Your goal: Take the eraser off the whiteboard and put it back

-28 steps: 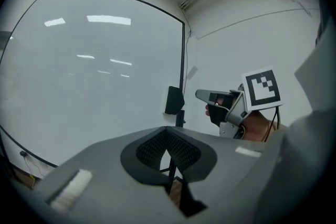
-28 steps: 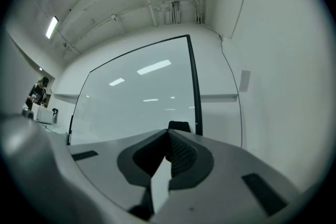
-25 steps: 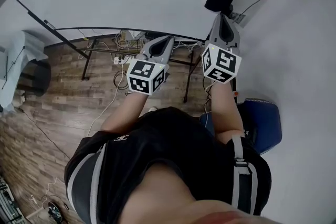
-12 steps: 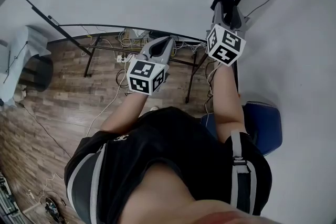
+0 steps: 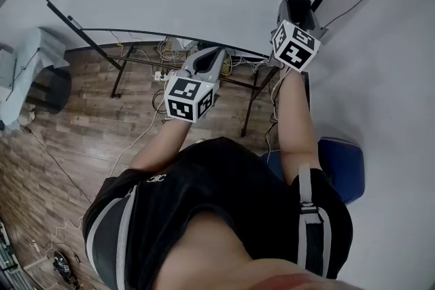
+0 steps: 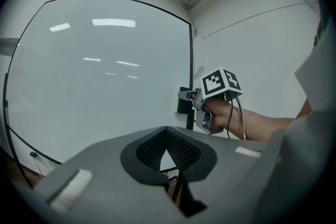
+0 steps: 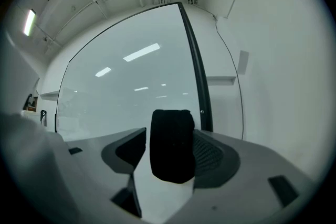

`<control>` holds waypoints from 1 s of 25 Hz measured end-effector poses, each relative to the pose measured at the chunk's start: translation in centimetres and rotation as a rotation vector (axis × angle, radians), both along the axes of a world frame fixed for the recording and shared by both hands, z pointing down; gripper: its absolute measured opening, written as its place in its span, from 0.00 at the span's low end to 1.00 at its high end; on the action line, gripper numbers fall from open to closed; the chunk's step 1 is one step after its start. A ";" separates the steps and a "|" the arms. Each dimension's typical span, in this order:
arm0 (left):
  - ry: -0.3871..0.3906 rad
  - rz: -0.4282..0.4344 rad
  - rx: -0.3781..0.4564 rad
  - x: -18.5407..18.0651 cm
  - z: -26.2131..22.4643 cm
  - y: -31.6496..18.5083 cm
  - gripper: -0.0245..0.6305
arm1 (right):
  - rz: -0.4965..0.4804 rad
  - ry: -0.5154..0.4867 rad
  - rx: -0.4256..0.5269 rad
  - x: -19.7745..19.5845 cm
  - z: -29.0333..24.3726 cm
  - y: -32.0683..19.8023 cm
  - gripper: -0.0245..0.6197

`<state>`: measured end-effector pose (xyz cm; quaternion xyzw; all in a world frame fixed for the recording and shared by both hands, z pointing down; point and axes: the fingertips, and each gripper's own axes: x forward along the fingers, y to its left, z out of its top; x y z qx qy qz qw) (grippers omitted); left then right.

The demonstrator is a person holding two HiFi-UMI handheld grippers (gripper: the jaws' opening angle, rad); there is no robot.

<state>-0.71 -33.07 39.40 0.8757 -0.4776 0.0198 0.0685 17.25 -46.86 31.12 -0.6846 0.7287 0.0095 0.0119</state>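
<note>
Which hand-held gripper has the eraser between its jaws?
The right hand-held gripper: its jaws have just been opening, eraser between them. The left hand-held gripper is shut, empty.

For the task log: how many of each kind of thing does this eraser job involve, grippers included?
Whiteboard: 1
Eraser: 1
Grippers: 2 (left gripper; right gripper, its jaws just opening, the eraser between them)
Total: 4

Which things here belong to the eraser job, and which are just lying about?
Job: eraser; whiteboard; right claw, jaws just opening, eraser between them.
Lying about: floor cables; blue chair; left claw, shut, empty.
</note>
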 end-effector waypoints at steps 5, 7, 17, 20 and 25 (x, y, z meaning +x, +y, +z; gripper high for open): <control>-0.003 -0.012 -0.001 -0.7 0.2 -0.2 0.05 | 0.029 0.005 -0.039 0.1 0.5 -1.5 0.43; -0.007 -0.016 -0.003 -0.9 0.4 -0.2 0.05 | 0.039 0.012 -0.053 0.2 0.9 -2.0 0.43; -0.015 -0.023 -0.008 -1.3 0.8 -0.4 0.05 | 0.048 0.038 -0.042 0.2 1.2 -2.1 0.42; -0.015 -0.022 -0.008 -1.2 0.8 -0.4 0.05 | 0.026 0.056 -0.045 0.1 1.2 -1.9 0.42; -0.015 -0.021 -0.012 -1.3 0.9 -0.4 0.05 | -0.003 0.022 -0.011 0.1 0.3 -1.1 0.41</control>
